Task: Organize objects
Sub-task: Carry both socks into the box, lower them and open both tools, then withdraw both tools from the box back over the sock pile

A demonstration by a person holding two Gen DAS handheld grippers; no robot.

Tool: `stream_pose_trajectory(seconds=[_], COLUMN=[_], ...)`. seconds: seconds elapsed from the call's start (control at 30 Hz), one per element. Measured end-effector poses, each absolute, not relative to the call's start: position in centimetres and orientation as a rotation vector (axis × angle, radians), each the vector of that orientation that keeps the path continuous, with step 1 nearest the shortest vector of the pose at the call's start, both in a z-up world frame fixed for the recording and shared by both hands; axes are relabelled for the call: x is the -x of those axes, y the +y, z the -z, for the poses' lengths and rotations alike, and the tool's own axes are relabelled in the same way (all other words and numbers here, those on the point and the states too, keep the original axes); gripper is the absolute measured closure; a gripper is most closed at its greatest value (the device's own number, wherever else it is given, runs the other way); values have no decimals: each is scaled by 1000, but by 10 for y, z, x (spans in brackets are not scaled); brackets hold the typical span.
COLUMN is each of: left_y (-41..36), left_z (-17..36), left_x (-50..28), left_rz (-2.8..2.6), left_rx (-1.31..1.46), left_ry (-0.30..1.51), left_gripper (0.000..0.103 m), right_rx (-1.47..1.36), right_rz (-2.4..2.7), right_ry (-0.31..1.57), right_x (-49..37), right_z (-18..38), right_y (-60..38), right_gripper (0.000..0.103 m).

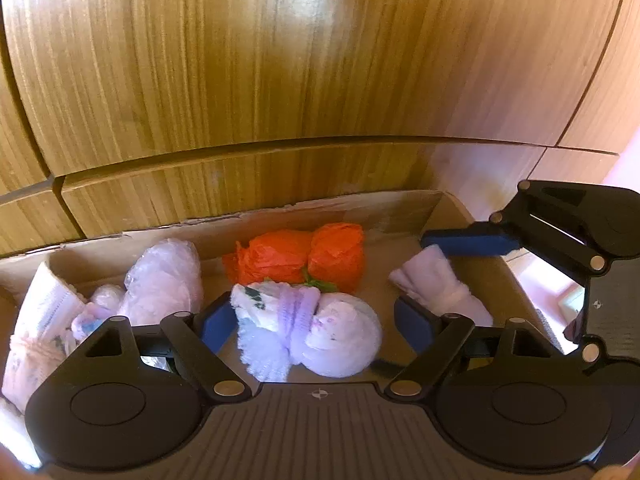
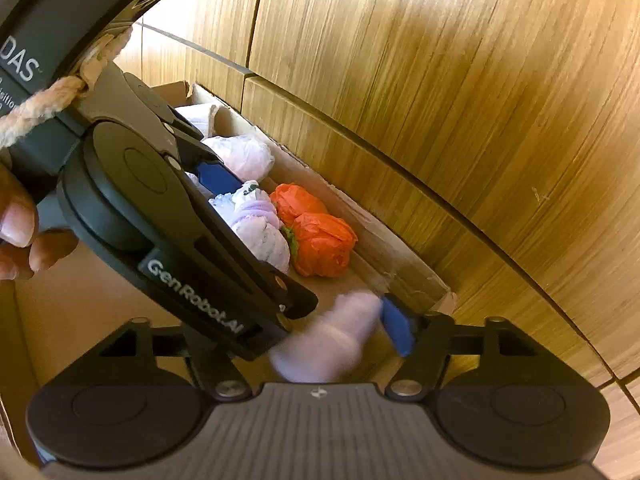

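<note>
An open cardboard box (image 1: 280, 212) holds several wrapped bundles. My left gripper (image 1: 316, 324) stands open around a white and lilac bundle (image 1: 308, 332). The left pad touches the bundle and the right pad is apart from it. Behind it lie two orange bundles (image 1: 296, 256). At the box's right end, a pale pink rolled cloth (image 1: 440, 292) sits just under one blue pad (image 1: 472, 242) of my right gripper. In the right wrist view this pink cloth (image 2: 332, 340) is blurred, beside the right pad (image 2: 396, 330) of my open right gripper (image 2: 316, 340). Its left pad is hidden behind the left gripper's body.
Pale pink plastic-wrapped bundles (image 1: 164, 280) and a folded printed cloth stack (image 1: 44, 312) fill the box's left end. A wooden cabinet front (image 1: 280, 60) rises right behind the box. A person's fingers (image 2: 16, 216) show at the left edge.
</note>
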State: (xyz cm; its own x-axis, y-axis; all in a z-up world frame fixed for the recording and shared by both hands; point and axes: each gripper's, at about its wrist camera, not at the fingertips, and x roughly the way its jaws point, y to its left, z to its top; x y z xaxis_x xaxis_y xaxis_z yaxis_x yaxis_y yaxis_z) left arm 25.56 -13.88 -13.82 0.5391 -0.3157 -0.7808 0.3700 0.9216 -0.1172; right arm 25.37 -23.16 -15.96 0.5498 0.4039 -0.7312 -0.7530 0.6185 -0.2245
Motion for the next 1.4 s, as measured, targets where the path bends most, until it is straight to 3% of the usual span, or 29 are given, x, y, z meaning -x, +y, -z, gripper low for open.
stream_pose_trajectory(seconds=[0.1, 0.2, 0.93, 1.07, 1.4], left_y=[-139, -137, -121, -99, -52], left_z=[137, 134, 89, 57, 42], left_x=[-253, -250, -208, -169, -93], left_rz=[414, 418, 414, 419, 408], left_rx=[-58, -61, -70, -78, -131], left_ry=[921, 920, 839, 820, 711], left_gripper=[14, 12, 8, 8, 6], right_rx=[573, 568, 527, 522, 437], right_rz=[-727, -725, -647, -630, -618], right_ry=[679, 675, 651, 653, 601], right_x=[-249, -249, -206, -193, -141], right_z=[156, 154, 109, 103, 82], right_y=[-232, -230, -240, -241, -253], right_gripper=[22, 19, 11, 10, 4])
